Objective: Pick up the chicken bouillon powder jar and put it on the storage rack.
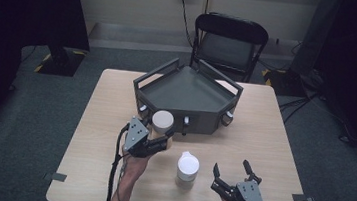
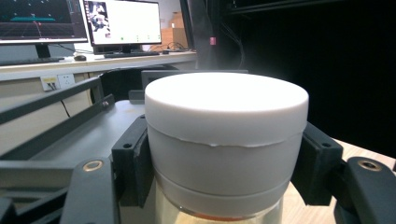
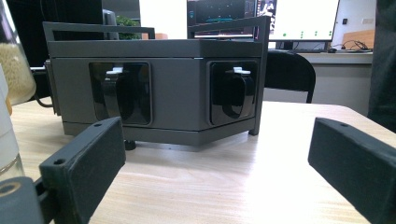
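White-lidded clear jar (image 2: 226, 135), round, with pale grains showing through its glass in the right gripper view, sits clamped between the black jaws of the left gripper (image 1: 158, 139), which press on the lid's skirt from both sides. From the high view the jar seems lifted clear of the light wooden tabletop (image 1: 273, 140), just in front of the dark grey angular metal tray rack (image 1: 187, 94), whose flat top lies directly ahead of that gripper and a little below the lid. The step in hand looks like carrying the jar up toward the rack's top surface.

Next, I judge, the left gripper must raise the jar above the rack's raised side rail, move it forward over the tray floor, and set it down upright before letting go; a low path could knock the jar's base on the rail.

To the right of the left gripper stands a second white-capped jar (image 1: 187, 166) on the tabletop. Beyond it the right gripper (image 1: 232, 171) rests low with its jaws wide apart and empty, pointing at the rack's front.
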Demonstrator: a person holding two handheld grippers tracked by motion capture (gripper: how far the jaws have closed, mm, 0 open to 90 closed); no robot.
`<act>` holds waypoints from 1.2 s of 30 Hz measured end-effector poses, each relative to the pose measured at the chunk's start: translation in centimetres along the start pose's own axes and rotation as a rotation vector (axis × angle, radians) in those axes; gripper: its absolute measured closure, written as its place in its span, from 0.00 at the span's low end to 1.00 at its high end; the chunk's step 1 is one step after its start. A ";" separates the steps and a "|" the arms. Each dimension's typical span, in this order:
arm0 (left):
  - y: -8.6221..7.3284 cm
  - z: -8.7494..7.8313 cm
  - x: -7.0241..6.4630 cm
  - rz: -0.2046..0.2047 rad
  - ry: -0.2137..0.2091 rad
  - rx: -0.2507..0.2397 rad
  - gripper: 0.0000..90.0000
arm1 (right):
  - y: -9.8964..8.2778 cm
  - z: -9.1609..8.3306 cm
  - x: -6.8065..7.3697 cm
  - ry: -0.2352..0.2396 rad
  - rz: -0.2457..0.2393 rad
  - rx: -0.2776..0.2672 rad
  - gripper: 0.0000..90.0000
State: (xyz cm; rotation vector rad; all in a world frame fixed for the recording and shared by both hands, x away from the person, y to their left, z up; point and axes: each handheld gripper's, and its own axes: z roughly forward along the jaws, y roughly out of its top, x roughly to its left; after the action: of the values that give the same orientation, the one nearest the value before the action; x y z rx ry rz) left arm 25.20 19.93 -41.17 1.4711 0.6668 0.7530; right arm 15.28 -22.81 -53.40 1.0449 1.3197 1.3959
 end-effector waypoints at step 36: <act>7.1 6.0 2.2 0.055 0.022 0.011 0.38 | 0.0 0.0 0.0 0.000 0.000 0.001 0.03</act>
State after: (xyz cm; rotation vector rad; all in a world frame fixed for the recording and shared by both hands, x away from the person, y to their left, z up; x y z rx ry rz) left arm 30.95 17.68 -33.91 1.4983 0.6503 0.8097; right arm 15.26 -22.81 -53.38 1.0460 1.3201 1.3956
